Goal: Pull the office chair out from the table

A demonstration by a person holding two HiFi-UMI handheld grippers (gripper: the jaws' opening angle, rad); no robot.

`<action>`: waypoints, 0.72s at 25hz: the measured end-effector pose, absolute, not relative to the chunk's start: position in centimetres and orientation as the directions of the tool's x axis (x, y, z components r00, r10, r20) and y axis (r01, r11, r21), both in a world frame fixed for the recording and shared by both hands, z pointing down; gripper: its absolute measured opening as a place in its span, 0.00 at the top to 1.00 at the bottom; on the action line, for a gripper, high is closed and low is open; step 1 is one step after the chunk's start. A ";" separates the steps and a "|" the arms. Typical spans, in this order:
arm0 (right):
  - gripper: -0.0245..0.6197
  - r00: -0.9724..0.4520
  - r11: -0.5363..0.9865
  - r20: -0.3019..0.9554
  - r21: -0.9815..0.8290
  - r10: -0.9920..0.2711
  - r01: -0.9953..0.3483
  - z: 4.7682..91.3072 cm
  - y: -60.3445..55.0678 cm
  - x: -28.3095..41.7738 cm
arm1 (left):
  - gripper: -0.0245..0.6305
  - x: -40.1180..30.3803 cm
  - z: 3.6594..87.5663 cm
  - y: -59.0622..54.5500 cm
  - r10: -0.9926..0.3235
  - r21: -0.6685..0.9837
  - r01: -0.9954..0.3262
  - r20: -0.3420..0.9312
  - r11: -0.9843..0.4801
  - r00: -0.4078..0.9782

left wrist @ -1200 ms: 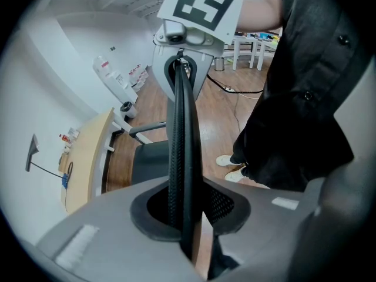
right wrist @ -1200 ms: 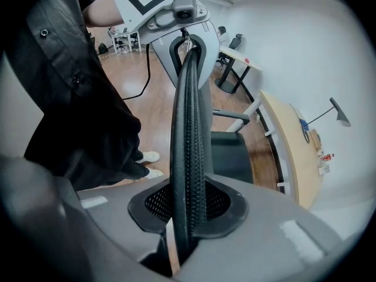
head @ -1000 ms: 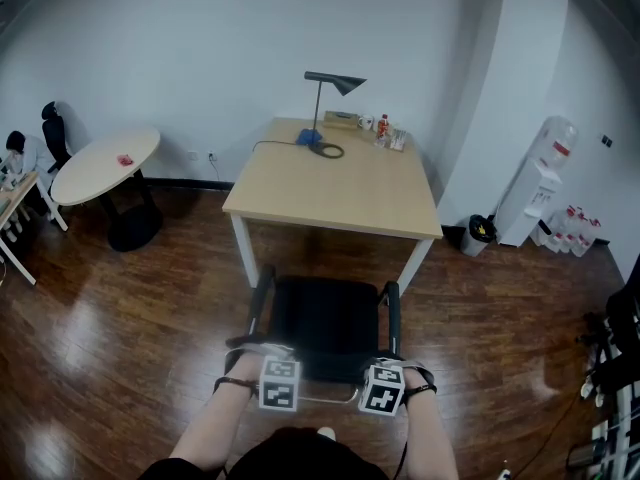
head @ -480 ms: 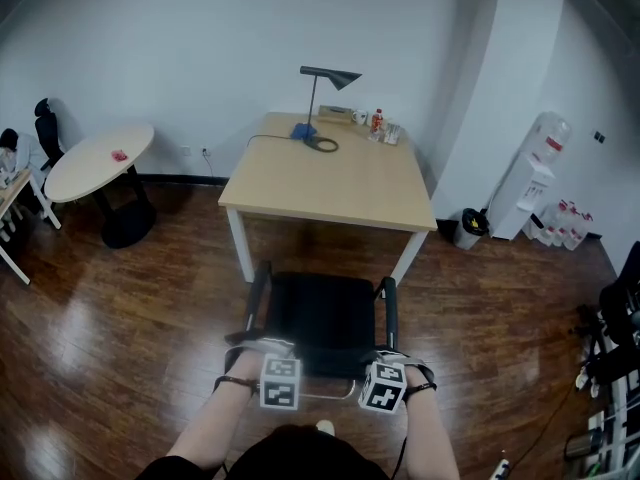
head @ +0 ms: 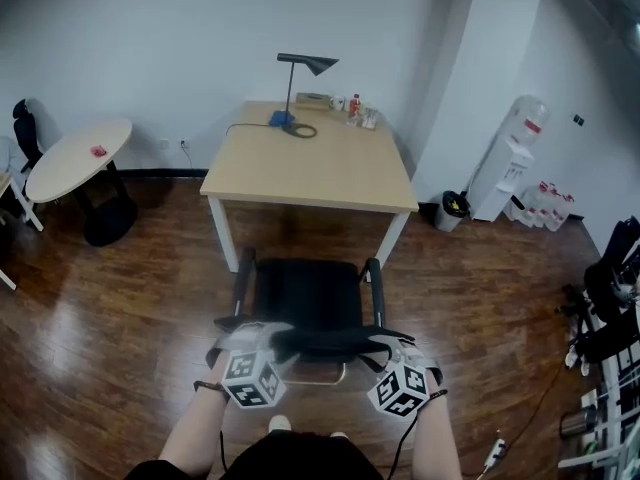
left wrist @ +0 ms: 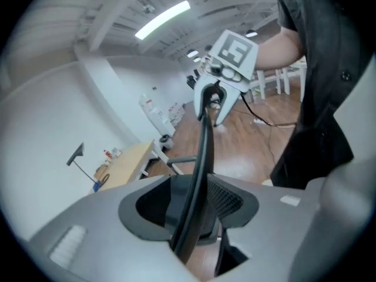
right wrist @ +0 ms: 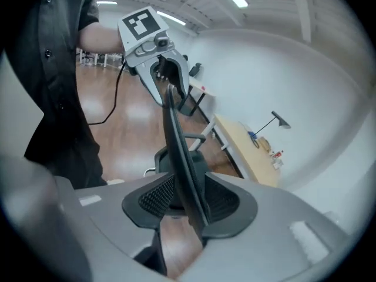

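**Kid:** Where is the office chair (head: 305, 298)?

**Me:** Right in front of me, at twelve o'clock. The table (head: 310, 168) is past it, also at twelve o'clock. I can see a strip of brown floor (head: 320, 236) between the table's near edge and the seat. So the chair is not tucked under.

**Kid:** Is the job done, then?

**Me:** Most of it, I think. The chair stands clear of the table, with room to sit down. I can't tell how far out it was meant to go.

**Kid:** What are your grippers doing?

**Me:** My left gripper (left wrist: 191, 203) is at the top of the chair back (head: 330, 340), at about ten o'clock from me. Its jaws have just been opening. They are wide apart, one on each side of the thin black top edge. The pads don't press on it. My right gripper (right wrist: 188, 204) is at the other end of that edge, at about two o'clock. Its jaws have just been opening too. The edge runs between them with a gap on both sides.

**Kid:** So you hold nothing?

**Me:** Nothing. Both sit loose around the chair back.

**Kid:** What is left to do?

**Me:** I think I only have to lift both grippers off the back. If the chair should come out more, I would squeeze the edge again and pull toward six o'clock.
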State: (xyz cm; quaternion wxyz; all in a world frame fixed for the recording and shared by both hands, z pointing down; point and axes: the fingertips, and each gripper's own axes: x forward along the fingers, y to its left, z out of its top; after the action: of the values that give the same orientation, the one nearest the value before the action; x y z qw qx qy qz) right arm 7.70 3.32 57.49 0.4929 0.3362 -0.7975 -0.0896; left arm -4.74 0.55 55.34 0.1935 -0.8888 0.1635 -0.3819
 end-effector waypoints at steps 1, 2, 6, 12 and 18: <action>0.70 -0.301 0.731 0.689 0.494 -0.660 -0.471 56.9 3.4 7.9 | 0.66 -4.6 54.1 0.6 -0.476 -0.468 -0.219 0.550 -0.856 0.686; 0.72 -0.316 0.703 0.649 0.509 -0.692 -0.496 56.2 3.3 8.1 | 0.66 -4.6 52.8 0.7 -0.514 -0.464 -0.289 0.486 -0.837 0.707; 0.75 -0.409 0.642 0.507 0.471 -0.758 -0.605 53.6 4.2 8.0 | 0.69 -5.0 49.3 1.9 -0.641 -0.448 -0.489 0.298 -0.748 0.707; 0.79 -0.466 0.603 0.389 0.422 -0.795 -0.677 52.0 8.5 10.5 | 0.90 -2.7 47.7 5.1 -0.771 -0.244 -0.733 0.145 -0.635 0.620; 0.84 -0.516 0.609 0.324 0.398 -0.793 -0.686 51.3 13.6 12.8 | 0.95 0.3 47.3 11.1 -0.813 -0.155 -0.798 0.092 -0.582 0.575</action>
State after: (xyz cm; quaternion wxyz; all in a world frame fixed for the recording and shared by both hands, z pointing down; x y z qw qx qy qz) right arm 12.79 13.57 51.29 0.2419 0.4283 -0.8637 -0.1102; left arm 0.29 11.13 47.30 0.0481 -0.8861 0.4547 -0.0765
